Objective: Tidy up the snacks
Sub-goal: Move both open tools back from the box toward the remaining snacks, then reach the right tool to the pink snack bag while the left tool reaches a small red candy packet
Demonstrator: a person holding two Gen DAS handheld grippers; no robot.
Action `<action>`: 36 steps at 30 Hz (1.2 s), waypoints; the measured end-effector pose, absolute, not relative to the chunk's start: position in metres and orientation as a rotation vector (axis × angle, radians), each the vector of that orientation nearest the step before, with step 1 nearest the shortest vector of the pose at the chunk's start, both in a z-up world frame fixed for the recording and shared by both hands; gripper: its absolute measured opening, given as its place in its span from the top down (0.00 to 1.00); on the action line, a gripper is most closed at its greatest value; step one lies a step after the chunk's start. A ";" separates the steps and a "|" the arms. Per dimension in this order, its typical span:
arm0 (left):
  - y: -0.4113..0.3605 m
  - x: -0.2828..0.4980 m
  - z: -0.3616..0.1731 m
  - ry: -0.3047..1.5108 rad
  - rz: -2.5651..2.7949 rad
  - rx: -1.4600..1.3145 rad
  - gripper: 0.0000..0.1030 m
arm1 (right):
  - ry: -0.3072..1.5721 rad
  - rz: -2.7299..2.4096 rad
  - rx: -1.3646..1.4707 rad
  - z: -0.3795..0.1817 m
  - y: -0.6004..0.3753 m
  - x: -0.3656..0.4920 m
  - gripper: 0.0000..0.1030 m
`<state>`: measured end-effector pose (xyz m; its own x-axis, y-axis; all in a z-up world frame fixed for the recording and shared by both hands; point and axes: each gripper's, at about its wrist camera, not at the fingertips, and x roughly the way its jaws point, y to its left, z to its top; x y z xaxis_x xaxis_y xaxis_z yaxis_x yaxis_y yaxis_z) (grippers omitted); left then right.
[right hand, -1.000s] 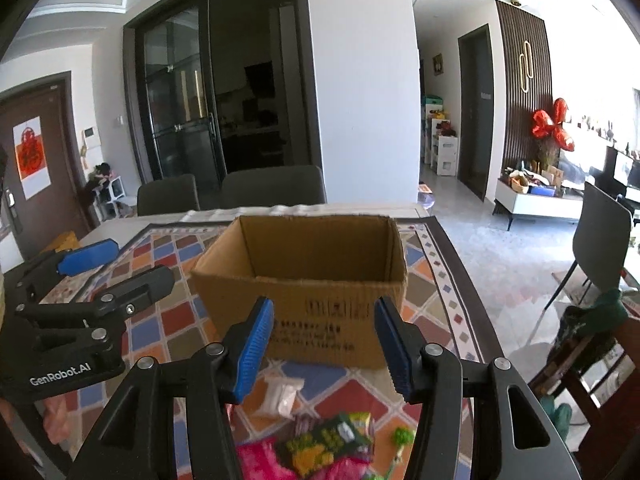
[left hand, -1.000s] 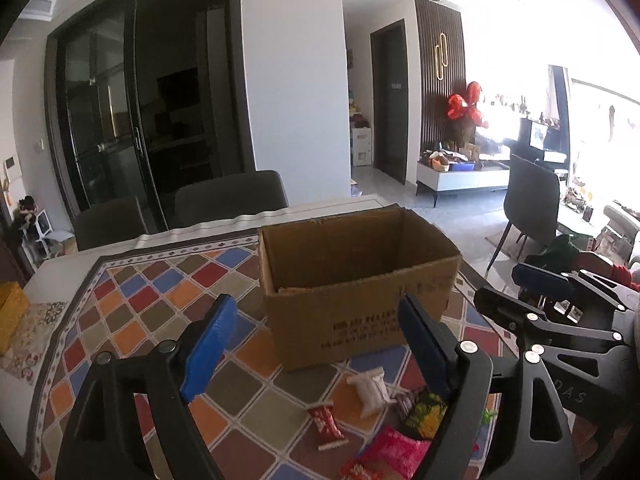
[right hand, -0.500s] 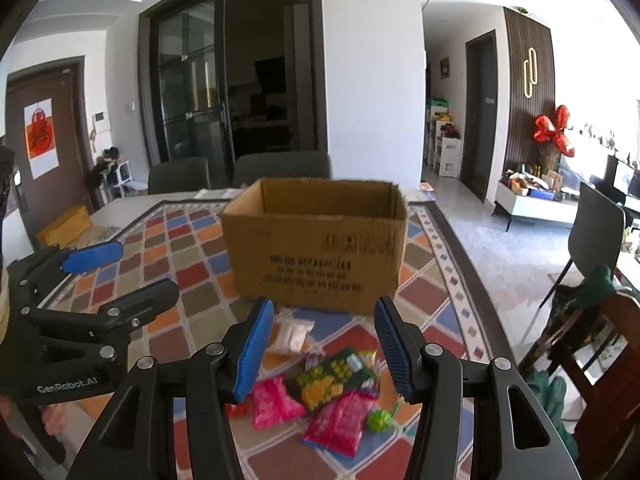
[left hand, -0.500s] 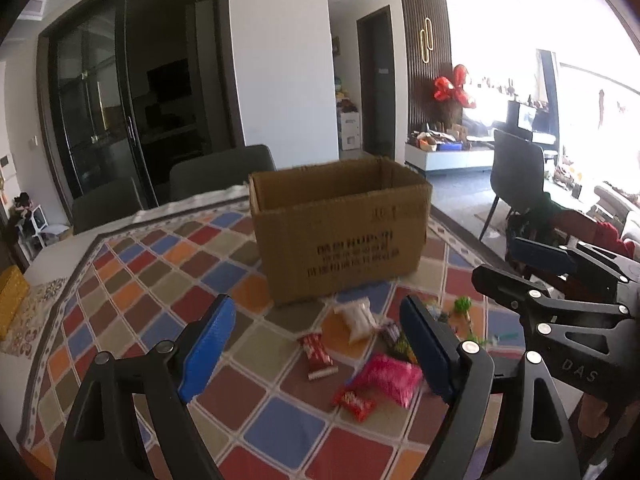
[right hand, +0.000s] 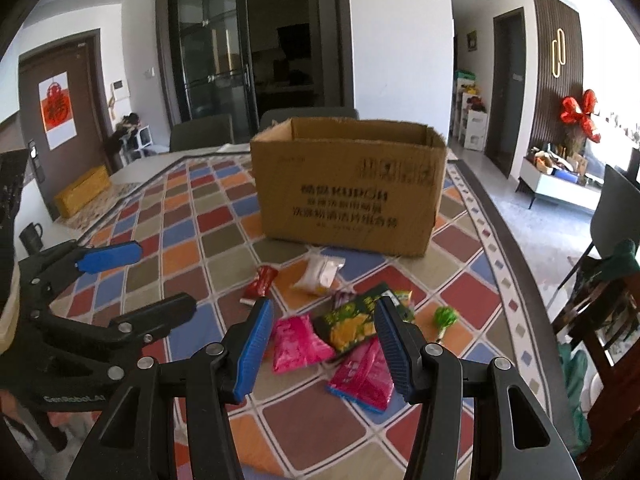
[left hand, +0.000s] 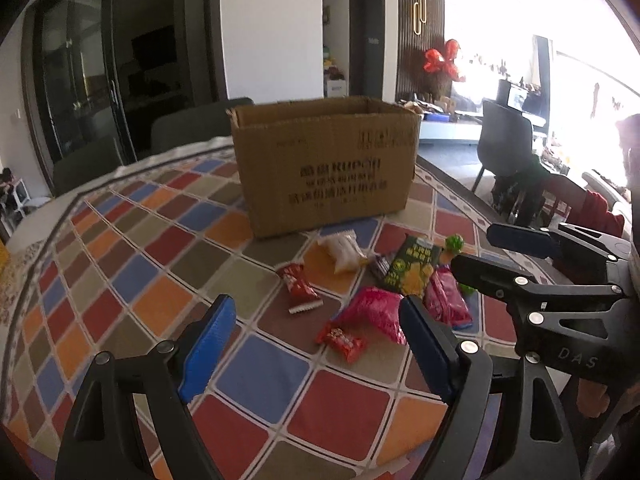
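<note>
Snacks point(left hand: 376, 288) lie in a loose pile on the worktop point(left hand: 152, 248), just in front of the open cardboard box point(left hand: 326, 168). Nothing looks packed yet. Left tool point(left hand: 314, 346) and right tool point(right hand: 324, 344) are both wide apart and hold nothing. Next, one tool should drop onto a packet, squeeze it, and lift it into the box

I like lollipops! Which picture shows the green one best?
The right wrist view: the small green lollipop lies in the open on the checked cloth, stick and all. In the left wrist view, the lollipop is farther off, just a small green ball with its stick not clear.
</note>
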<state>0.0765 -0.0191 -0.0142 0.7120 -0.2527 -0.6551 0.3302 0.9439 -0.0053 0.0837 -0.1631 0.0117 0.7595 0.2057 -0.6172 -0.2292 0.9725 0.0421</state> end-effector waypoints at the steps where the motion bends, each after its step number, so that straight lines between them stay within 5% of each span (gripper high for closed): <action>1: -0.019 0.078 -0.018 0.717 -0.330 0.114 0.21 | 0.672 0.241 -0.038 0.009 -0.162 0.085 0.48; 27: -0.032 0.125 -0.094 0.914 -0.387 0.058 0.50 | 0.804 0.290 -0.055 -0.040 -0.151 0.114 0.48; 32: -0.033 0.127 -0.103 0.941 -0.383 0.054 0.69 | 0.820 0.301 -0.054 -0.044 -0.149 0.116 0.48; 36: -0.027 0.127 -0.103 0.943 -0.384 0.026 0.74 | 0.826 0.308 -0.062 -0.046 -0.146 0.119 0.48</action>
<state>0.1270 -0.0270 -0.1029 0.5247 -0.3097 -0.7929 0.3325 0.9321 -0.1440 0.1189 -0.1456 -0.0461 0.6362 0.2454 -0.7314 -0.2935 0.9538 0.0647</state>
